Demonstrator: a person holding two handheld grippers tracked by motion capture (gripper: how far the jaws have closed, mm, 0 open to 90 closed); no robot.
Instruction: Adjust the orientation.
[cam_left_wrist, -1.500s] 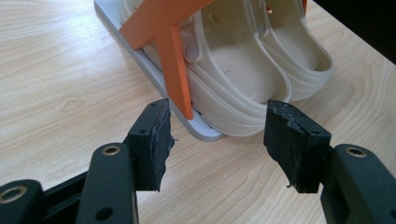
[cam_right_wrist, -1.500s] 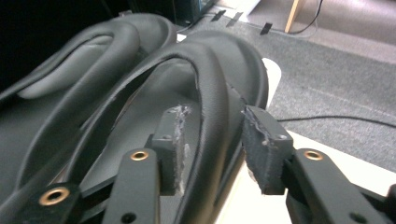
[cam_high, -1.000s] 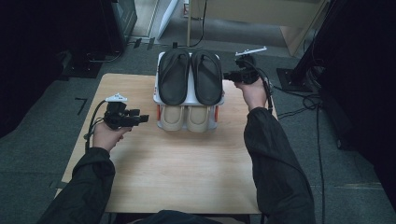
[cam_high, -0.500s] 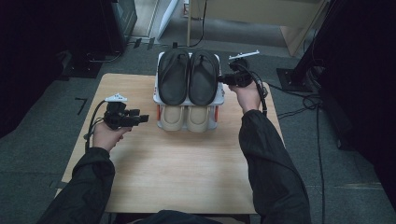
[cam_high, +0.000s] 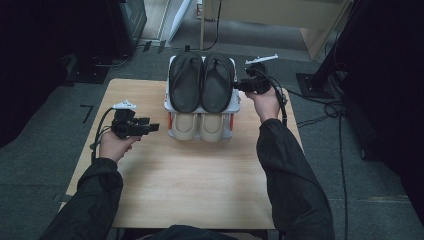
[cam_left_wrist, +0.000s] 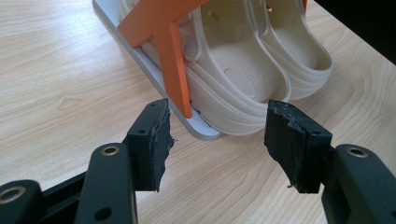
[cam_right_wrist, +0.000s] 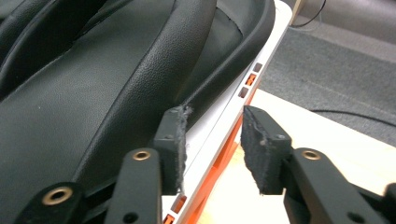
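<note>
A two-tier rack (cam_high: 236, 101) stands at the table's far middle. Two black sandals (cam_high: 202, 82) lie on its white top shelf, and two cream clogs (cam_high: 200, 126) sit below. My right gripper (cam_high: 236, 86) is at the top shelf's right edge. Its jaws have just been opening. In the right gripper view, the right gripper (cam_right_wrist: 212, 144) straddles the white shelf rim (cam_right_wrist: 219, 116), one pad beside the black sandal (cam_right_wrist: 93, 93) and neither pad pressing. My left gripper (cam_high: 154, 128) hovers open left of the rack. The left gripper (cam_left_wrist: 217, 140) points at the cream clogs (cam_left_wrist: 243, 70) with nothing between its jaws.
Orange struts (cam_left_wrist: 173, 60) carry the shelves over a pale base plate (cam_left_wrist: 154, 79). Bare wooden tabletop (cam_high: 200, 185) stretches in front of the rack. Beyond the table edges are grey floor, cables (cam_high: 320, 120) and dark equipment.
My right gripper has shifted a little left toward the rack, and the right black sandal sits slightly further left on the shelf. The left hand has stayed still.
</note>
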